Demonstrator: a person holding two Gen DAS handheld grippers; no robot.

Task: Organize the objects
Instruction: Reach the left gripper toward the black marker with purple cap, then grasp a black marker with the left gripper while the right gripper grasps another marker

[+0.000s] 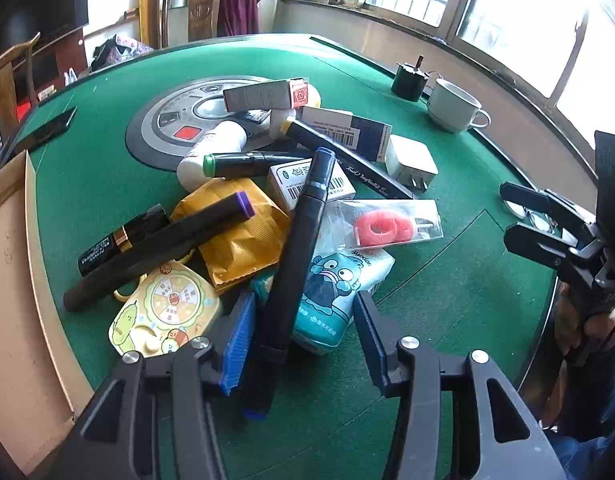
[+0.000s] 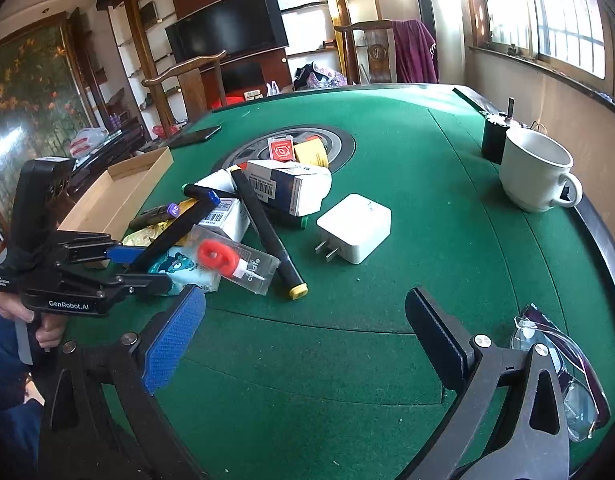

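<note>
A pile of small objects lies on the green table. My left gripper is open, its fingers either side of a black marker with blue caps that leans on the pile; the marker touches the left pad. Under it lies a teal tissue pack. The pile holds a purple-capped marker, a yellow packet, a bagged red ring and a white charger. My right gripper is open and empty over bare felt, right of the pile. The left gripper also shows in the right wrist view.
A cardboard box stands at the table's left edge. A white mug and a dark container stand at the right. Glasses lie by my right gripper. A phone lies at the far left.
</note>
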